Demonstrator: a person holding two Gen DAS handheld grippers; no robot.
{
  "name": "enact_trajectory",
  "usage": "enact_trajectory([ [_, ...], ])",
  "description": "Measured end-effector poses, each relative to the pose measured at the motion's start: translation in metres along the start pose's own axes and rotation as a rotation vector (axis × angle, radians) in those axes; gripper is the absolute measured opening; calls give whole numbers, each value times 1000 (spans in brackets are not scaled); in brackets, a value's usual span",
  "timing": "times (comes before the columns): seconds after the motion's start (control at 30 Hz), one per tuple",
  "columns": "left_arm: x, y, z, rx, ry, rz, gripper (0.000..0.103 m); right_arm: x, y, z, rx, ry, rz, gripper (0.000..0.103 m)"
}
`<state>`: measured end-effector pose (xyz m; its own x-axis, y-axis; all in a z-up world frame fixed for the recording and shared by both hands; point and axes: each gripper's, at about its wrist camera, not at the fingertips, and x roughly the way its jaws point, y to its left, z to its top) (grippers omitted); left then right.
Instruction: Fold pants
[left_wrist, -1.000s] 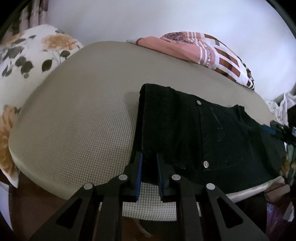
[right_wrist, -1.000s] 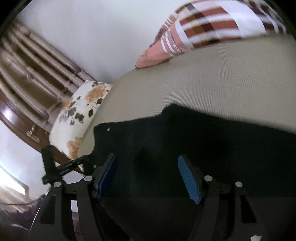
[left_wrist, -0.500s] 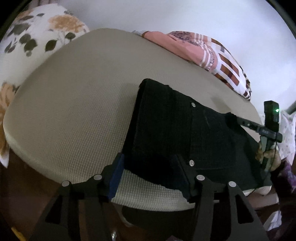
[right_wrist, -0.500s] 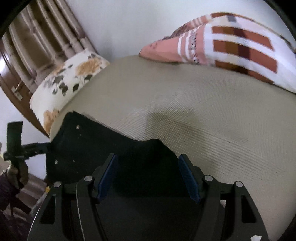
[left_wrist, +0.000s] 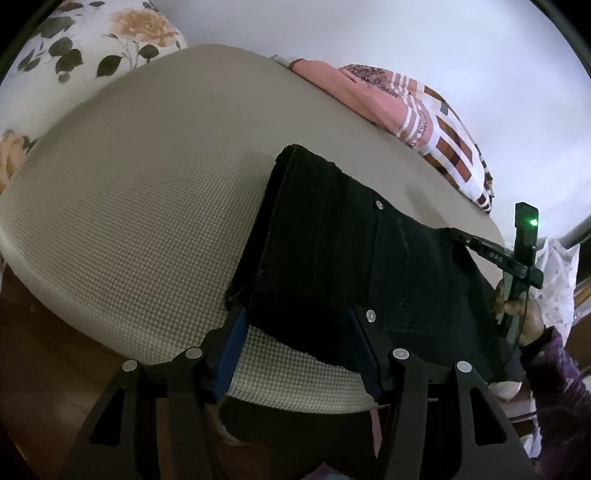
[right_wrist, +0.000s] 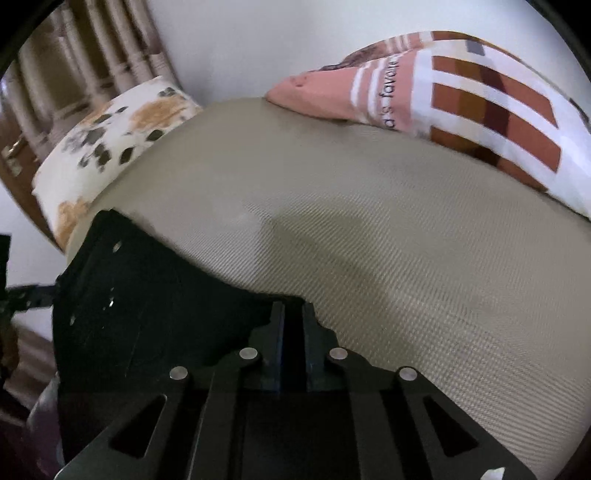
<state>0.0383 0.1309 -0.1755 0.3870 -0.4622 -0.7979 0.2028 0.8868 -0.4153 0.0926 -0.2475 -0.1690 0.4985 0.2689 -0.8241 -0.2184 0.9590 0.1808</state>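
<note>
"favorite" on striped blanket (right_wrist: 461, 92)

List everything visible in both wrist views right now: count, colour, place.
pants: 1, black, lying on the near edge of the bed, metal rivets showing
bed: 1, beige textured cover, fills the middle of both views
floral pillow: 1, white with orange flowers and dark leaves, far left end of the bed
pink blanket: 1, pink with white and brown checks, folded at the far side by the wall
wall: white, behind the bed
headboard: wooden, spindled, behind the floral pillow
left gripper: black with blue pads, open, straddling the pants' near edge
right gripper: black, shut on the pants' edge
</note>
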Motion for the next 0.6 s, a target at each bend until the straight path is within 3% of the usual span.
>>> enact_trajectory([
  [0.1, 1, 3, -2, -4, 3, -11, 56, -14, 18, 11, 5, -44, -68, 15],
  [0.17, 4, 7, -2, -32, 25, -39, 56, -29, 35, 21, -1, -102, 13, 23],
  [0.23, 6, 12, -1, -64, 41, -69, 56, -30, 73, 37, -60, -101, 206, 38],
  [0.27, 6, 14, -2, -80, 41, -83, 56, -28, 89, 41, -89, -96, 258, 47],
  [0.37, 2, 14, -1, -84, 25, -112, 56, -5, 159, 54, -239, -43, 372, 53],
  [0.47, -2, 11, -1, -68, 18, -109, 56, 30, 215, 63, -421, -6, 290, 53],
  [0.6, -1, 9, -1, -62, 12, -96, 56, 73, 233, 81, -520, 69, 254, 54],
])
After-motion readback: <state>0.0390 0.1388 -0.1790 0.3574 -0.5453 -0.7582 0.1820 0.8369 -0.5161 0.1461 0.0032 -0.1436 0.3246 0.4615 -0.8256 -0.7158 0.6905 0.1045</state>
